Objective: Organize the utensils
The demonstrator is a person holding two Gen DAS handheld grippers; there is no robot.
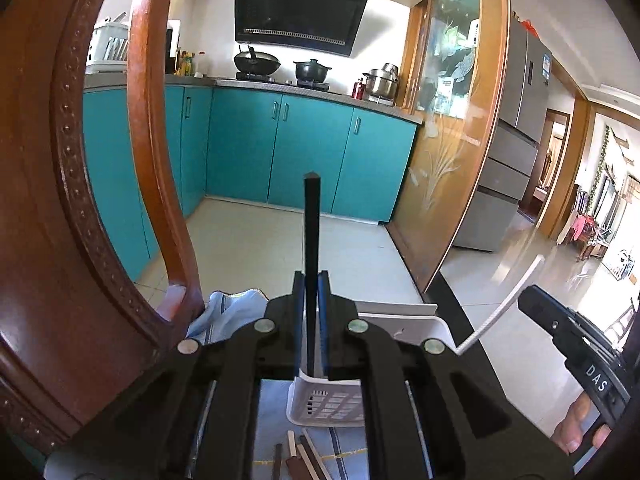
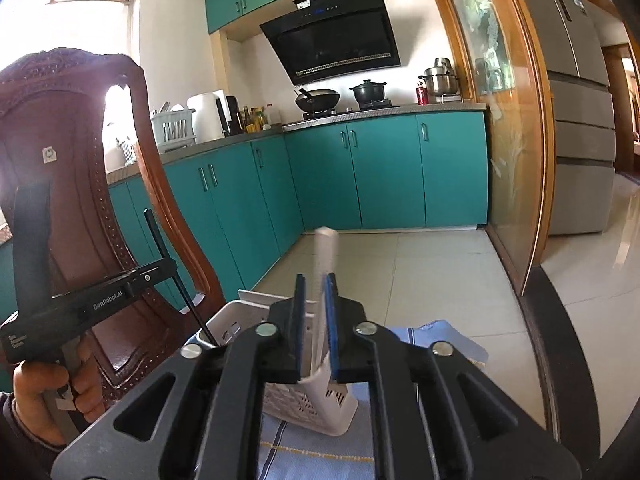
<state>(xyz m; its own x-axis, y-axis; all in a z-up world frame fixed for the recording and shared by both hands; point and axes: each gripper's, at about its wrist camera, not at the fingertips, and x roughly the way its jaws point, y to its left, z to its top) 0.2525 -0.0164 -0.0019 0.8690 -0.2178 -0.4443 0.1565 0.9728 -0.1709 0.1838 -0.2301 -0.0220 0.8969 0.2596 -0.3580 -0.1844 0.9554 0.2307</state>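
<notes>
Above the slotted white plastic basket [image 2: 320,408], left gripper [image 1: 311,280] pinches a black chopstick [image 1: 311,232]; right gripper [image 2: 316,284] loosely brackets a white one [image 2: 326,256].

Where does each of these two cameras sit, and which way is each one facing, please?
Left wrist view: on the left claw, looking along its fingers over the white basket to teal kitchen cabinets; it is shut on a black chopstick. The right claw and a hand show at the right edge.
Right wrist view: on the right claw, facing the same kitchen; a white chopstick stands between its fingers. The left claw and hand show at left.
Shared: basket, both chopsticks, wooden chair, range hood, blue cloth.
</notes>
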